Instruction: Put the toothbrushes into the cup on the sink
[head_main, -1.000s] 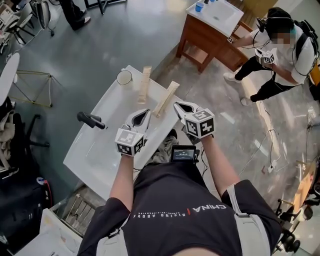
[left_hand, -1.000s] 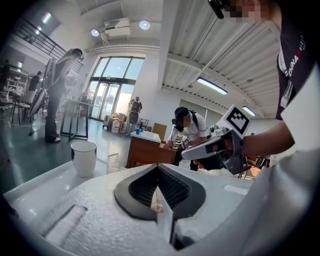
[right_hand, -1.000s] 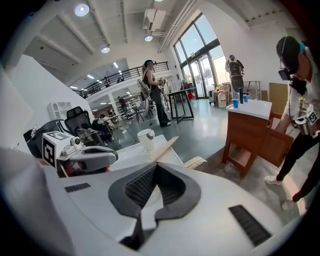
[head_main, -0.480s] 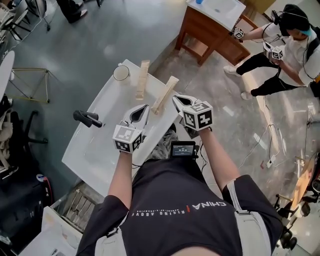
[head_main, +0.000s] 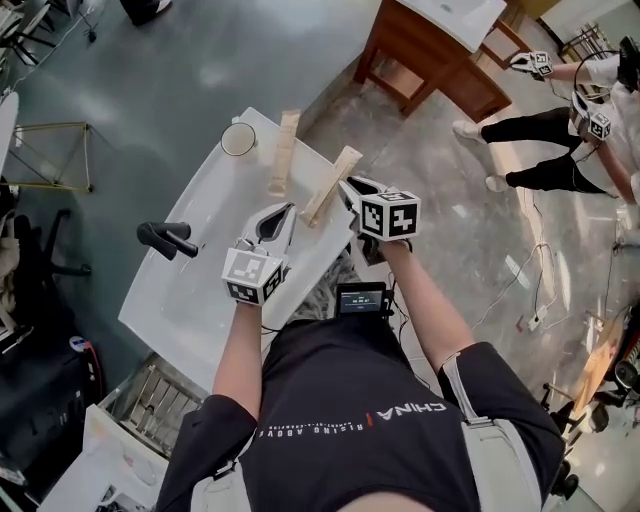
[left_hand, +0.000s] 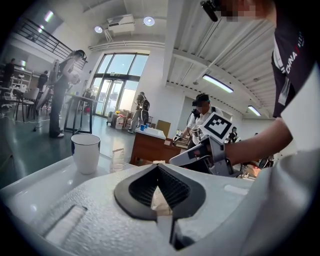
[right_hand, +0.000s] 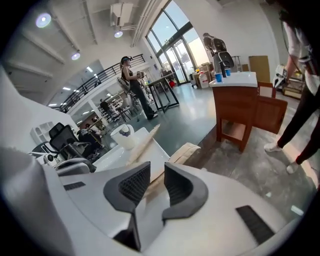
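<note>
Two long beige toothbrush packets lie on the white sink (head_main: 200, 290): one (head_main: 283, 152) near the white cup (head_main: 238, 139), the other (head_main: 332, 185) on the sink's right rim. My right gripper (head_main: 350, 189) is beside the near end of that second packet (right_hand: 182, 151). Its jaws (right_hand: 156, 172) are opening, with a gap and nothing pressed between the pads. My left gripper (head_main: 282, 211) hovers over the sink, its jaws (left_hand: 158, 167) shut and holding nothing. The cup (left_hand: 86, 152) stands upright ahead of it, at the far corner (right_hand: 123, 136).
A black faucet (head_main: 165, 238) sticks up on the sink's left side. A wooden washstand (head_main: 435, 55) stands on the floor beyond. A person (head_main: 590, 130) with grippers is at the far right. Cables run across the stone floor on the right.
My right gripper has moved slightly forward to the near end of the right-hand packet, and its jaws have parted. The left gripper has barely moved.
</note>
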